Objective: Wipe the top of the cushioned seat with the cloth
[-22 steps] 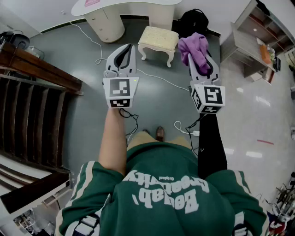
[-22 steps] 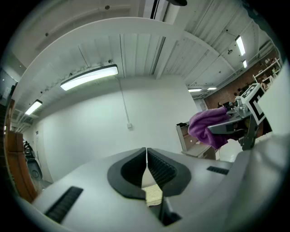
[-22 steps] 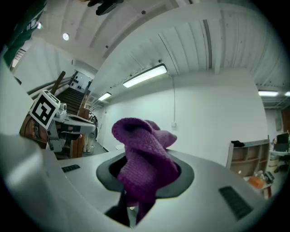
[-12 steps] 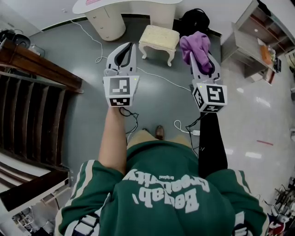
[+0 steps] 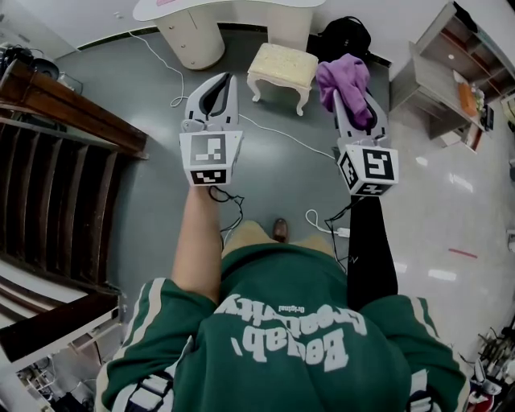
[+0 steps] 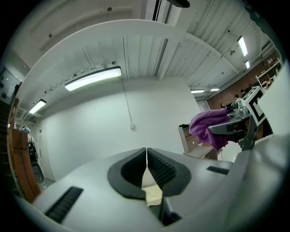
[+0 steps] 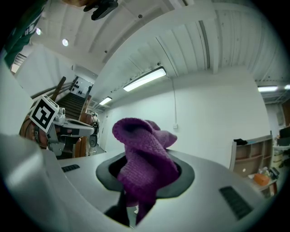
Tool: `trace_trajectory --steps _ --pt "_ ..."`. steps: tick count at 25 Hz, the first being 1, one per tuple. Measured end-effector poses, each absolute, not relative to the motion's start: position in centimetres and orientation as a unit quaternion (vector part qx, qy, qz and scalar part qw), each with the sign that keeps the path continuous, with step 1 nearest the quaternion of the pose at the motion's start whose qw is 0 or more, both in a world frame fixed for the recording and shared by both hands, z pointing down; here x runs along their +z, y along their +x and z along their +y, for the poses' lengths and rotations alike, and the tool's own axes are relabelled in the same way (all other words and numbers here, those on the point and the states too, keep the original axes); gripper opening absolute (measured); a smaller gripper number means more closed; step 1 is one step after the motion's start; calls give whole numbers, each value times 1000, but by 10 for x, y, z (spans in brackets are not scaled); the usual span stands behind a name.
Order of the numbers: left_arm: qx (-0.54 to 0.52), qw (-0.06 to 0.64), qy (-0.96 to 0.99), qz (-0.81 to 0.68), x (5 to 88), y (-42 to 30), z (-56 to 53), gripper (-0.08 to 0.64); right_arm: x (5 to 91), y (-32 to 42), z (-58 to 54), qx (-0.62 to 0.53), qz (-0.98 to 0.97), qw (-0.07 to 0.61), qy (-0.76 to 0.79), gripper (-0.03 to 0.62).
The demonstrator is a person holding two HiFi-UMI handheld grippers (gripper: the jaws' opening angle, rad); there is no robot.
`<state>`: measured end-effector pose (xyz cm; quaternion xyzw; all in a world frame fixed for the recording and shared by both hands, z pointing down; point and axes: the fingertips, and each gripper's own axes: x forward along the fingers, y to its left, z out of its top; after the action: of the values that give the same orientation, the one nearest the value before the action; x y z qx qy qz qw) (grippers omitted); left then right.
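Right hand-held gripper (image 5: pixel 354 109) is clamped on the purple cloth (image 5: pixel 342 79). Left hand-held gripper (image 6: pixel 146 152) is closed on nothing. Both are held up in the air. The cushioned seat (image 5: pixel 283 64) stands on the floor ahead, well apart from both.

Risks:
- The cloth is bunched and mostly loose past the jaws, so drag on the padded top could pull it out.
- The light seat may skate on the smooth grey floor (image 5: pixel 161 161) under pressure.
- A white cable (image 5: pixel 282 137) crosses the path, so trip hazard.

Room: white desk (image 5: pixel 209 12) behind the seat, black bag (image 5: pixel 346 36) beside it, wooden stairs (image 5: pixel 56 185) left, shelving (image 5: pixel 438 72) right.
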<state>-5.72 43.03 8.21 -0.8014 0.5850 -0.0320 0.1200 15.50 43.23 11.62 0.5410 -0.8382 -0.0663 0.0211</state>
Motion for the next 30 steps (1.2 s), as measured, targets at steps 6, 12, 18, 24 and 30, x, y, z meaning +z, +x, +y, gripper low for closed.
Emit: trace_trajectory --steps 6,12,18,24,30 --pt "-33 118 -795 594 86 -68 439 15 115 146 436 -69 -844 20 531 130" --pt "-32 138 -795 590 74 -74 439 15 115 142 431 -66 -845 19 531 130" --pt "-30 130 -802 583 84 -90 414 15 128 127 409 -58 -843 31 534 130" --pt "-15 124 -807 577 90 -111 357 14 136 109 359 -54 -835 44 546 132" --pt "-13 110 -820 561 96 -135 280 14 140 83 287 -49 -825 45 561 132"
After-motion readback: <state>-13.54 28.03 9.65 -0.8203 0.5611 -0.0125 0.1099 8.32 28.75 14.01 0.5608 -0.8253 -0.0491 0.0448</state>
